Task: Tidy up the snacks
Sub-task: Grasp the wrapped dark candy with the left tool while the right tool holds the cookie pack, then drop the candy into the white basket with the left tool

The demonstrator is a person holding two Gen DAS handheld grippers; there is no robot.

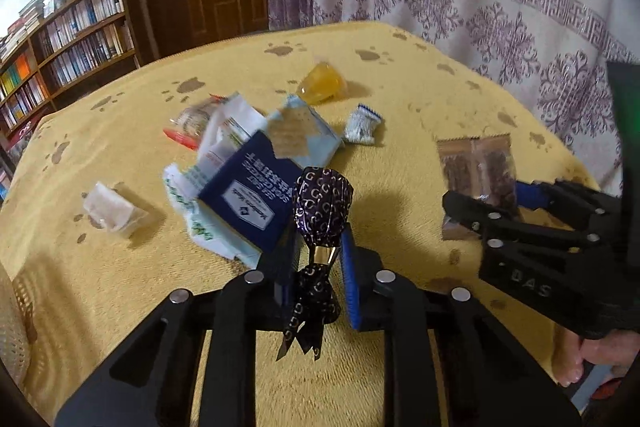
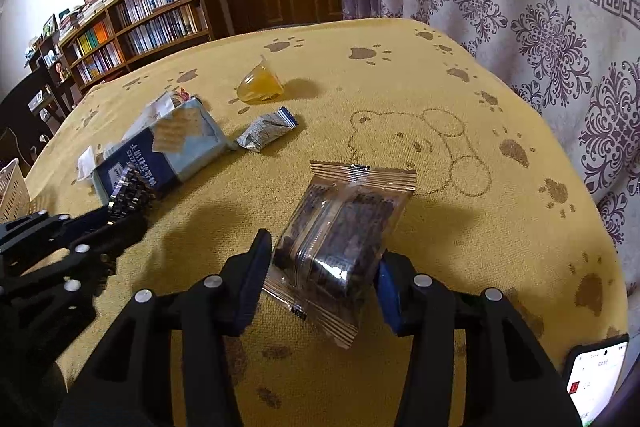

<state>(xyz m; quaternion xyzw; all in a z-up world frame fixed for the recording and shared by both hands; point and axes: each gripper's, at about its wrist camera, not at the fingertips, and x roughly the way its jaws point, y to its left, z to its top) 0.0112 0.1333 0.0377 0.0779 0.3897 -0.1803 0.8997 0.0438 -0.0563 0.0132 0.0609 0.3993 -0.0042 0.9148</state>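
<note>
Your left gripper (image 1: 316, 259) is clamped on a dark twist-wrapped candy (image 1: 322, 205), pinching the gold band at its neck, with the round head standing above the pads and the tail hanging below. It looks light and fairly firm, but the foil is probably slick, so keep the hold at that narrow neck, where the wrap bunches. Your right gripper (image 2: 320, 283) is closed on a clear packet of dark snack pieces (image 2: 344, 223), gripped across its near end while the far crimped edge sticks out over the yellow paw-print cloth (image 2: 400, 67). That packet is likely light and crinkly, its contents brittle; squeeze the body gently rather than the flat seals, which would slide. Far and to the left lies the pile: a navy and pale-blue biscuit pack (image 2: 168, 151), a small silver sachet (image 2: 266, 133) just right of it, and a yellow jelly cup (image 2: 260, 85) farther off. A white slatted basket (image 2: 12, 187) shows at the left edge
</note>
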